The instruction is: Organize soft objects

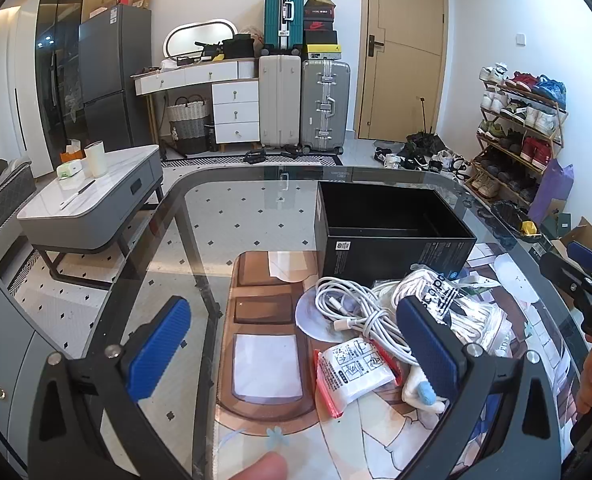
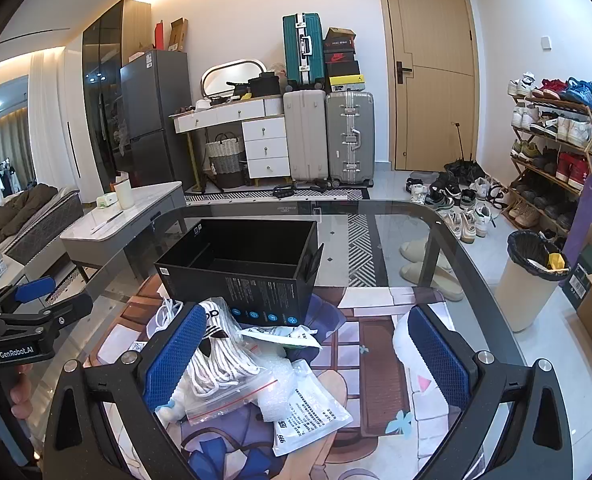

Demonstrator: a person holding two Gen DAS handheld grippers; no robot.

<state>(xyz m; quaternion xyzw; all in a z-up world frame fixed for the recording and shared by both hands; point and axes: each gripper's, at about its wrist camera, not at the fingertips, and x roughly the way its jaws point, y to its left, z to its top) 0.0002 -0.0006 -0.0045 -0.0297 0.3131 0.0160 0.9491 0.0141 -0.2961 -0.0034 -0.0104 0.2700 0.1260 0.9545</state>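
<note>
An open, empty black box (image 1: pixel 391 232) (image 2: pixel 240 268) stands on the glass table. In front of it lies a heap of soft things: a white cable bundle (image 1: pixel 351 312), a bag of white socks (image 1: pixel 459 300) (image 2: pixel 220 356), a red-edged white packet (image 1: pixel 355 372), a white printed pouch (image 2: pixel 307 416), bubble wrap (image 2: pixel 280 384) and a small white plush (image 1: pixel 419 392). My left gripper (image 1: pixel 292 344) is open, its right finger over the heap. My right gripper (image 2: pixel 307 356) is open above the heap, holding nothing.
A printed mat (image 1: pixel 264 360) covers the near part of the glass table (image 2: pixel 395 232). A grey side table (image 1: pixel 92 208) stands to the left. A bin (image 2: pixel 531 280), a shoe rack (image 2: pixel 555 152) and suitcases (image 2: pixel 327 136) stand beyond.
</note>
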